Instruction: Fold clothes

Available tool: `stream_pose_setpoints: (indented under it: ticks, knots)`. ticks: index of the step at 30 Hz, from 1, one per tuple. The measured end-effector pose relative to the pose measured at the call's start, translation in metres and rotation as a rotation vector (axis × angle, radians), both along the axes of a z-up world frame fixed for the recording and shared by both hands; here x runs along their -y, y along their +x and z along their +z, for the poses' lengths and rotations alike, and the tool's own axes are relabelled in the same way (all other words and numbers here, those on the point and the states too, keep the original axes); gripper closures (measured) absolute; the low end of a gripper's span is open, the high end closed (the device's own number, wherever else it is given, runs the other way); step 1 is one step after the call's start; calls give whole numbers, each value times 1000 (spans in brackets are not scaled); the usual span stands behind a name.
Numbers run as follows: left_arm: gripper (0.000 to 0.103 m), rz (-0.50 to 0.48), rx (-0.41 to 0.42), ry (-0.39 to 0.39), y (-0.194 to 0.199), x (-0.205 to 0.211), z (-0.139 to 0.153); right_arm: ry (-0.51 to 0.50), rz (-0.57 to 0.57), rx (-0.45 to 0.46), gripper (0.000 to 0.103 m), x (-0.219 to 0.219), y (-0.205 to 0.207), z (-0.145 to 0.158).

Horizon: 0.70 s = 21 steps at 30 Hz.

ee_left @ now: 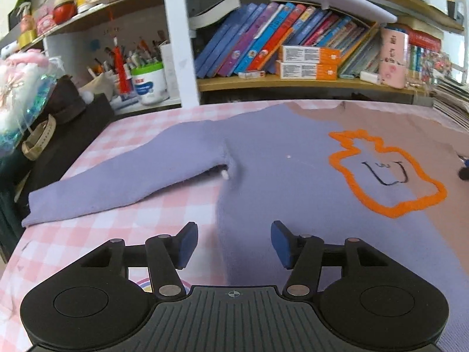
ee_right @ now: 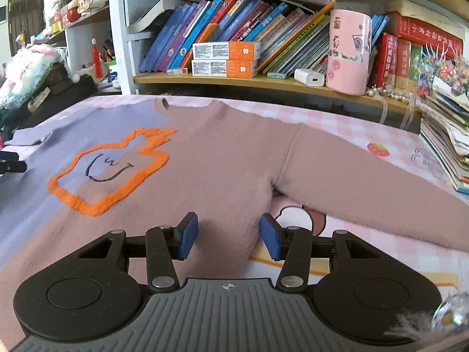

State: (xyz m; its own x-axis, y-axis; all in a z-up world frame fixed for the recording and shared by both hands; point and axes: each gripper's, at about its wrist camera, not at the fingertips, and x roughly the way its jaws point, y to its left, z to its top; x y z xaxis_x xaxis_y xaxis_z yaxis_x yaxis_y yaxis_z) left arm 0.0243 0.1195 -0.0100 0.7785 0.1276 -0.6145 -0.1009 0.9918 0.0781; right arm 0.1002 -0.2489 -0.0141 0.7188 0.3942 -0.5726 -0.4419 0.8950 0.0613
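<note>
Sweater (ee_left: pixel 278 158) spread flat on pink checked tablecloth (ee_left: pixel 96 228), lilac half left, dusty-pink half right, sleeves out to both sides. Left gripper (ee_left: pixel 233 242) open above lilac side edge, gripping nothing. Right gripper (ee_right: pixel 228 234) open astride dusty-pink side edge, pads clear of cloth.

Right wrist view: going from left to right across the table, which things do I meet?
Lilac half of the sweater → fuzzy orange outline patch → dusty-pink half of the sweater → dusty-pink sleeve → printed red strawberry → pile of magazines.
</note>
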Motion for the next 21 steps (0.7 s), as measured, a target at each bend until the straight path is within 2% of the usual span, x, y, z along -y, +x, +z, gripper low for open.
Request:
stream_pose_setpoints:
  ticks: [5,7,9,11,12,13,14,21]
  knots:
    - [50,38,-17,-32,-1,-9,-1,-20,23,13,56,-6,-2,-1]
    - [55,39,-30,-78,-2,-13,-2,-20,25,14,61,-6,-2,-1]
    - [66,37,-37,-117,-2,-15,-2,-6,17,11,87,-3,-1,0]
    - [79,30,-38,-145,-2,-15,-2,23,-2,1,92,3,2,0]
    - [83,27,-39,-159,-2,-15,-2,40,-6,-6,93,5,3,0]
    - [91,21,-38,-171,-2,-14,-2,50,-9,-11,93,7,4,0]
    - [92,21,-37,-179,-2,-11,-3,52,-13,-11,94,7,5,0]
    - [94,-35,-45,-166,-1,9,-3,29,-91,4,94,17,6,-1]
